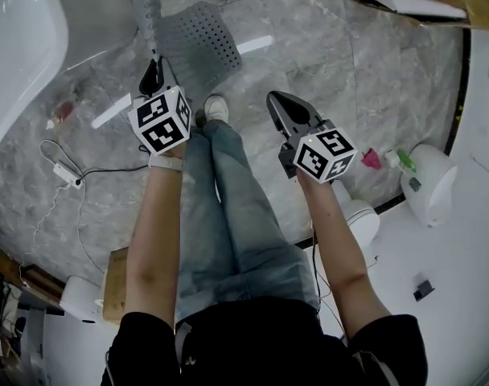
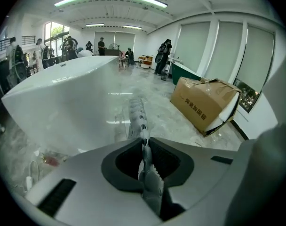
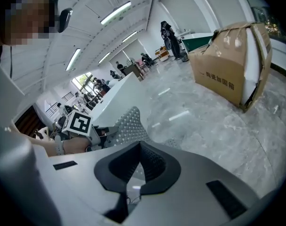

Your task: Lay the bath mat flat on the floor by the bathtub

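Your left gripper: jaws clamped on one edge of the grey perforated flexible bath mat, which hangs crumpled just beside the white glossy bathtub. Right gripper: shut, empty. Risk: the single-edge hold probably lets it land folded. Your pale shoe and the thin white cable near the bathtub crowd the spot.

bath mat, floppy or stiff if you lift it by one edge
Probably floppy: the bath mat droops and curls where the left gripper pinches one edge. Likely light, as that single pinch lifts it.
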Motion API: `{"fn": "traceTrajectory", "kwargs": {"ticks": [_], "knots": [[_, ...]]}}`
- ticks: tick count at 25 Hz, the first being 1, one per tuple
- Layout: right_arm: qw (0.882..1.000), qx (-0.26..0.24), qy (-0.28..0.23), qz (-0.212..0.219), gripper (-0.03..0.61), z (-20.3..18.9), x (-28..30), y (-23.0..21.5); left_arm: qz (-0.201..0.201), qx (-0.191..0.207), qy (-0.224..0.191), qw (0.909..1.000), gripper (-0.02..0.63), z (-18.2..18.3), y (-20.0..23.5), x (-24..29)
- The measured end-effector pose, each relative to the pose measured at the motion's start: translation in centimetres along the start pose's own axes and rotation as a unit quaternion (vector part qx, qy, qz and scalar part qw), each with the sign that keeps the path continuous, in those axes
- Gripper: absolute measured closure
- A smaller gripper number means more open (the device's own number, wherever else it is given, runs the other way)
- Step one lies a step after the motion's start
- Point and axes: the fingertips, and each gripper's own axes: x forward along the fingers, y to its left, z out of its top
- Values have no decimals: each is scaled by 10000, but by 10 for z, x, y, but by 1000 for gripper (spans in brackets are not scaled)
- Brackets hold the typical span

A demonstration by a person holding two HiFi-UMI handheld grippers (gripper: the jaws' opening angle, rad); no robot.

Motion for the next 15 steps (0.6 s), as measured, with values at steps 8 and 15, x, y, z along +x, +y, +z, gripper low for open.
{"fn": "traceTrajectory", "kwargs": {"ticks": [8,15], "knots": [[9982,-128,368,456,554,-12,54,17,401,181,488,9978,557,-68,52,8],[9938,-282,758,766,554,-29,88,29,394,553,720,9951,557,-102,72,13]]}}
